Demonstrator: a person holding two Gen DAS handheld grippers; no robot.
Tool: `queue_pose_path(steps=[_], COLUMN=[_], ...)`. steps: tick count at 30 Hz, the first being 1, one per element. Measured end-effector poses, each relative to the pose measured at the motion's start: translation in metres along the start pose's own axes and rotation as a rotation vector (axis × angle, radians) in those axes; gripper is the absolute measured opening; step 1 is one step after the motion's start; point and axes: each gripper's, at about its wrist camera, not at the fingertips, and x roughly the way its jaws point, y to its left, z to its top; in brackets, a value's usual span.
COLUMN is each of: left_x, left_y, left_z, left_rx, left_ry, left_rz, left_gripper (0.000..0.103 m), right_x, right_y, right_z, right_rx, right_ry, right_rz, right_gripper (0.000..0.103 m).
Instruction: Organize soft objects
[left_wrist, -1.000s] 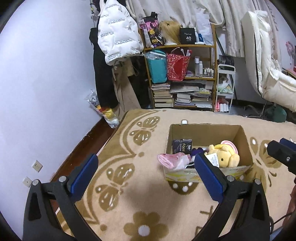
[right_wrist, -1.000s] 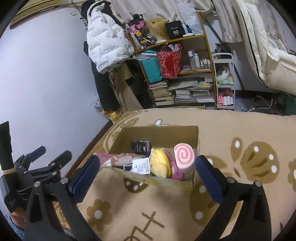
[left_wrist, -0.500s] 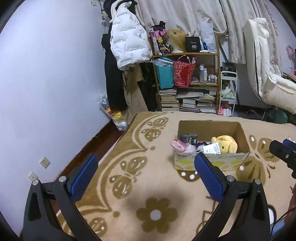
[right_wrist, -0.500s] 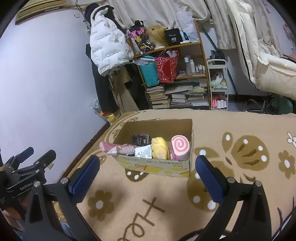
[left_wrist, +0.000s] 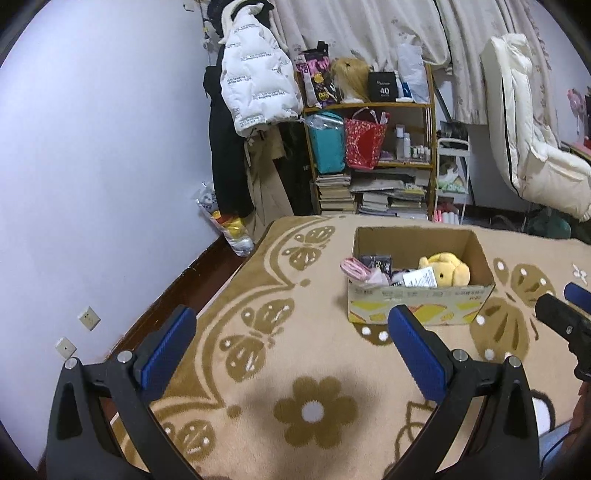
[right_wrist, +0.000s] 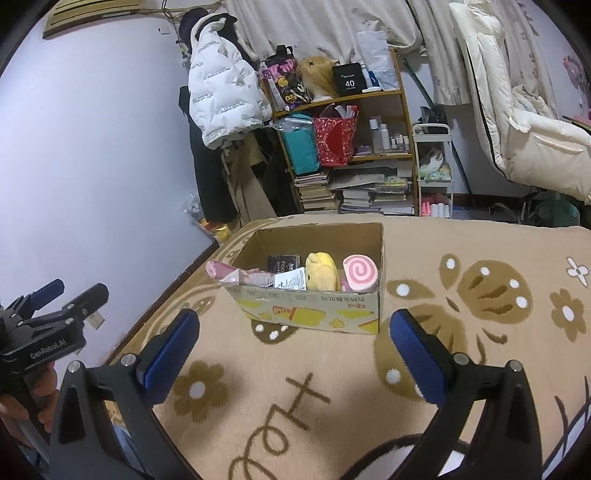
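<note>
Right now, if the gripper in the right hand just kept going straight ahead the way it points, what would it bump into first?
Probably the cardboard box. The right gripper is open and empty, aimed slightly down over the rug, with the box's near wall straight ahead. Depth is hard to judge, so it might touch rug just short of it.

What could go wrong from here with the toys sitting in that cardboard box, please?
1. The pink cloth item droops over the cardboard box rim at its left corner and might slide onto the rug.
2. The pink swirl roll and yellow plush sit above the front wall; nudging the box could tip them out.
</note>
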Motion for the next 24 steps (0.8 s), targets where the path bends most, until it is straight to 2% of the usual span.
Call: queue_pose_path(steps=[6, 15, 24], left_x=[0.0, 0.003, 0.011], left_y=[-0.009, -0.019, -0.023], left_z=[-0.004, -0.005, -0.007], left_rx=[0.017, 0.057, 0.065], left_ry=[0.002, -0.001, 0.017], left_rz=[-0.012, 0.013, 0.001], left_gripper=[0.102, 0.102, 0.102], right_x=[-0.001, 0.006, 0.015], right_y=[-0.002, 0.0, -0.003], right_z=[-0.011, -0.008, -0.01], right_rx=[-0.003, -0.002, 0.003], right_ry=[0.019, 0.032, 0.045], right_rz=[0.003, 0.003, -0.001], right_gripper=[0.103, 0.103, 0.103])
